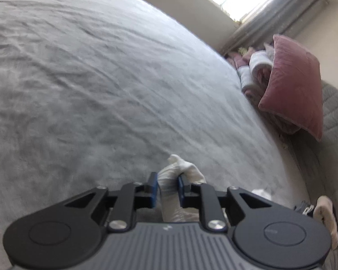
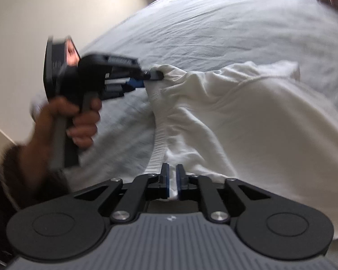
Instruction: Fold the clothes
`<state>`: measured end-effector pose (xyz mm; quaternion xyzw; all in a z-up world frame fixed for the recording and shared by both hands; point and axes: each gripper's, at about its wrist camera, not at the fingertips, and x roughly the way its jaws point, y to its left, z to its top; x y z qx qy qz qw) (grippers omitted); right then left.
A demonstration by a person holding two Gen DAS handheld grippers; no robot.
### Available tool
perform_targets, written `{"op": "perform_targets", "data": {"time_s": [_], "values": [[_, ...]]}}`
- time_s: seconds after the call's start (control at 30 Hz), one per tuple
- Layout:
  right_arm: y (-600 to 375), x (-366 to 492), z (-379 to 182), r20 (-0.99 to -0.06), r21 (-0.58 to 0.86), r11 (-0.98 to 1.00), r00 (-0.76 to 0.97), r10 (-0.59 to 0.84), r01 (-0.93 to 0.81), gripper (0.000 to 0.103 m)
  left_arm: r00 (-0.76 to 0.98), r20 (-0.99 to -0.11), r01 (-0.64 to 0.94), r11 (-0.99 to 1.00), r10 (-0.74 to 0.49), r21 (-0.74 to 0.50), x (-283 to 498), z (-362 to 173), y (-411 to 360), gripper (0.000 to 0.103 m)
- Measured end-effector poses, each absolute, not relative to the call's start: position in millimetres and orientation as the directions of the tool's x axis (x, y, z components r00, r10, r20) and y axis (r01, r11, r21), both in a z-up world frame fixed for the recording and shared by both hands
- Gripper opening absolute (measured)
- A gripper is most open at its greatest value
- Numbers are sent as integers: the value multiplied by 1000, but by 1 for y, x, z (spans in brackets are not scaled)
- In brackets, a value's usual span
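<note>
Right gripper [image 2: 172,181] nearly closed, pinching the near hem of a white garment [image 2: 247,121]; left gripper [image 1: 167,187] clamped on a bunched corner of it, held up over a grey bed [image 1: 101,78]. Beyond the bed, a pink pillow [image 1: 293,83].

The garment [image 2: 247,121] lies on the bed [image 2: 214,31], spread to the right of the left gripper [image 2: 154,76] and ahead of the right gripper [image 2: 172,180]. The left gripper pinches a bunched corner at the garment's left end; the right gripper pinches its near edge. In the left wrist view, that corner [image 1: 175,175] sits between the left gripper's [image 1: 167,190] fingers, with the bed [image 1: 101,78] ahead. A pillow [image 1: 295,85] leans beside the bed on the right, against a heap of bedding [image 1: 252,72]; a curtain [image 1: 281,9] hangs behind them.
</note>
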<state>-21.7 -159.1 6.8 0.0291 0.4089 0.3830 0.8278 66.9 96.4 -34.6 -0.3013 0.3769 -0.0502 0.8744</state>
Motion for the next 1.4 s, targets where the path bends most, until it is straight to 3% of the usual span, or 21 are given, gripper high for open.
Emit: {"op": "perform_targets", "data": {"time_s": [0.13, 0.2, 0.23, 0.27, 0.43, 0.53, 0.7, 0.73, 1.03, 1.2, 1.4], "values": [[-143, -36, 6, -677, 198, 696, 417, 606, -690, 16, 702, -637, -172, 792, -318, -586, 69, -41, 99, 23], [-135, -43, 6, -685, 123, 678, 433, 587, -725, 31, 703, -634, -176, 785, -322, -594, 69, -40, 103, 27], [-132, -46, 5, -688, 101, 658, 425, 588, -746, 44, 706, -632, -180, 782, -320, -597, 68, -40, 105, 27], [-129, -49, 4, -692, 80, 638, 417, 589, -766, 46, 707, -631, -183, 780, -319, -599, 68, -39, 106, 28], [-116, -57, -7, -732, -19, 580, 407, 547, -814, 45, 707, -634, -185, 783, -314, -594, 67, -41, 107, 28], [-112, -48, -21, -776, -49, 617, 419, 472, -786, 23, 710, -640, -178, 805, -294, -566, 67, -42, 101, 23], [-115, -32, -16, -761, 116, 663, 363, 537, -739, 18, 715, -663, -136, 885, -224, -446, 67, -31, 89, 10], [-115, -28, -15, -752, 167, 667, 344, 563, -726, 11, 712, -667, -123, 896, -220, -427, 69, -27, 88, 10], [-93, -11, -6, -642, 435, 629, 268, 718, -644, 11, 715, -685, -28, 974, -136, -223, 86, 14, 103, 8], [-60, -1, -5, -568, 521, 580, 253, 783, -626, 11, 758, -639, -9, 977, -133, -214, 84, 31, 134, 8], [-8, 6, -16, -545, 565, 540, 210, 812, -624, 11, 773, -626, -30, 980, -103, -199, 85, 33, 178, 8]]}}
